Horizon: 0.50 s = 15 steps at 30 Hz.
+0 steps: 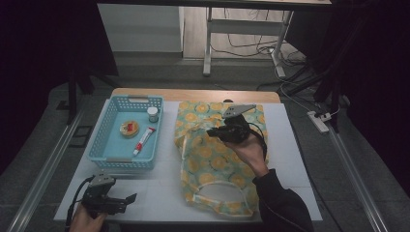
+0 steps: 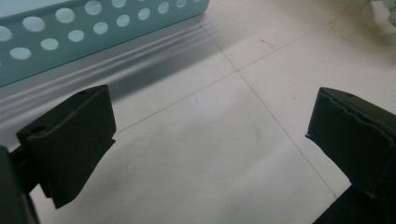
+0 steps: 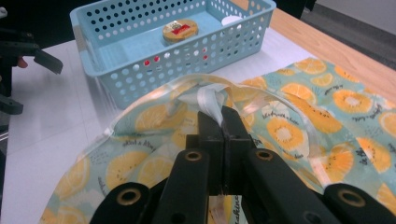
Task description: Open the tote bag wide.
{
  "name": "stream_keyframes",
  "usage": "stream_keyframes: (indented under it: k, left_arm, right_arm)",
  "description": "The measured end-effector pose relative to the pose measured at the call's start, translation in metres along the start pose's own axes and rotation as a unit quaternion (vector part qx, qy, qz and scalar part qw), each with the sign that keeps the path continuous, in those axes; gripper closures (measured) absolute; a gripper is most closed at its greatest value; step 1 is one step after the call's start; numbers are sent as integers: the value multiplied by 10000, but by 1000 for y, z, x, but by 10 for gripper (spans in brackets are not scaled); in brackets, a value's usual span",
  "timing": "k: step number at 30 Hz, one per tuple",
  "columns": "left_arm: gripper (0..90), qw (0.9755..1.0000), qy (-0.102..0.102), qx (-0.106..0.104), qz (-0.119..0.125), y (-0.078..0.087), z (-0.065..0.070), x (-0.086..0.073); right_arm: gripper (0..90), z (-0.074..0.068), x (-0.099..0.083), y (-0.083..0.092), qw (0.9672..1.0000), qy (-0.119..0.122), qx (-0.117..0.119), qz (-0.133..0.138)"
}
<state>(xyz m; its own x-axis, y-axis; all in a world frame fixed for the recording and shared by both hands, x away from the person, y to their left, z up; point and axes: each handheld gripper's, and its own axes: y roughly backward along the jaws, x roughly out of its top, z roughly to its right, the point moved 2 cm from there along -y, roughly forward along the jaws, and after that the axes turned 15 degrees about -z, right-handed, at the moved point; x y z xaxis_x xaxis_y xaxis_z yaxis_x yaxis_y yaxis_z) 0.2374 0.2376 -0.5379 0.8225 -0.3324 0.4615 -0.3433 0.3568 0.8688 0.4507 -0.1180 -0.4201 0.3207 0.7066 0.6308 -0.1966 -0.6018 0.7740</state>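
Translucent handle strap of the lemon-print bag (image 3: 299, 126) is what I have pinched in my right hand-held gripper (image 3: 223, 122); the jaws are pressed together on the thin strap, lifting it above the bag's body. The bag lies on the desk (image 1: 290, 145) right of centre, running from the far edge almost to the near edge.

Risk noted: the strap is thin and slick-looking, and the grip sits right at the jaw tips. I judge that a sharp pull could let it slide out. Only one handle is held, so the mouth may stay collapsed.

Blue perforated basket (image 1: 126, 131) sits at the desk's far-left, just beside the bag, holding a round tin (image 1: 129, 128), a tube (image 1: 144, 140) and a small jar (image 1: 153, 114). Dragging the fabric left could snag its rim.

Left hand-held gripper (image 1: 126, 199) hovers at the near-left corner, jaws wide apart, holding nothing, bare desk between them.
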Motion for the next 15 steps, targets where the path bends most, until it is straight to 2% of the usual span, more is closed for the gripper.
stream_keyframes:
  k: [15]
  left_arm:
    - [13, 10000, 59, -41, 24, 0, -1, 0]
  right_arm:
    - [895, 3, 17, 1, 9997, 35, 20, 245]
